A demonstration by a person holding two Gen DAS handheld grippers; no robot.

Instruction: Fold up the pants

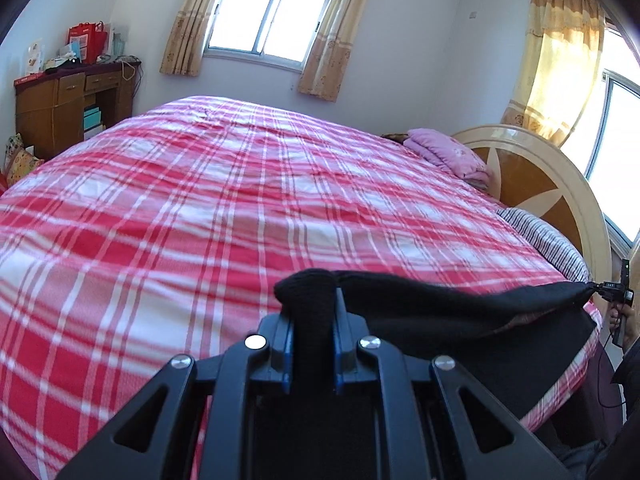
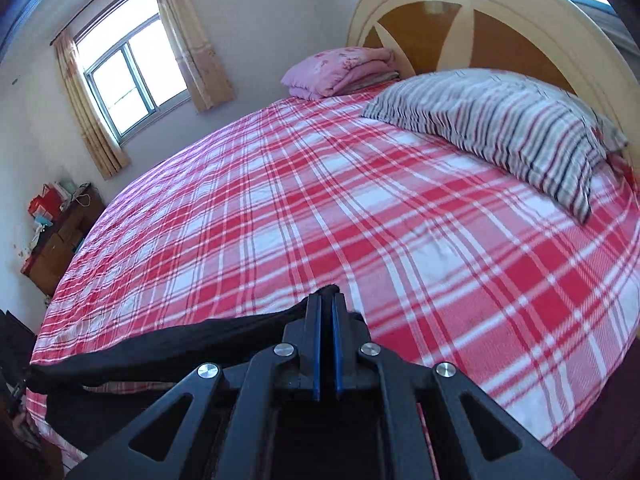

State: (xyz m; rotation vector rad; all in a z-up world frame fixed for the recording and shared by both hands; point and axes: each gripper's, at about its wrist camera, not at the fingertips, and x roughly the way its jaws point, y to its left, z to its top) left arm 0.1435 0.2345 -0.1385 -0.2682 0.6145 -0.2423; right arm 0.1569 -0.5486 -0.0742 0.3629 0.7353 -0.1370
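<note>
Black pants (image 1: 440, 312) hang stretched between my two grippers above the near edge of the bed. In the left wrist view my left gripper (image 1: 311, 300) is shut on a thick bunch of the black fabric, which bulges over its fingertips. The pants run off to the right, where the right gripper (image 1: 600, 289) pinches the far corner. In the right wrist view my right gripper (image 2: 327, 300) is shut on a thin edge of the pants (image 2: 160, 348), which trail left and sag over the bed edge. The lower part of the pants is hidden below the grippers.
A red and white plaid bedspread (image 1: 240, 208) covers the bed. A striped pillow (image 2: 504, 128) and a folded pink blanket (image 2: 340, 68) lie by the round headboard (image 2: 480, 12). A wooden desk (image 1: 68, 104) with clutter stands in the far corner under windows.
</note>
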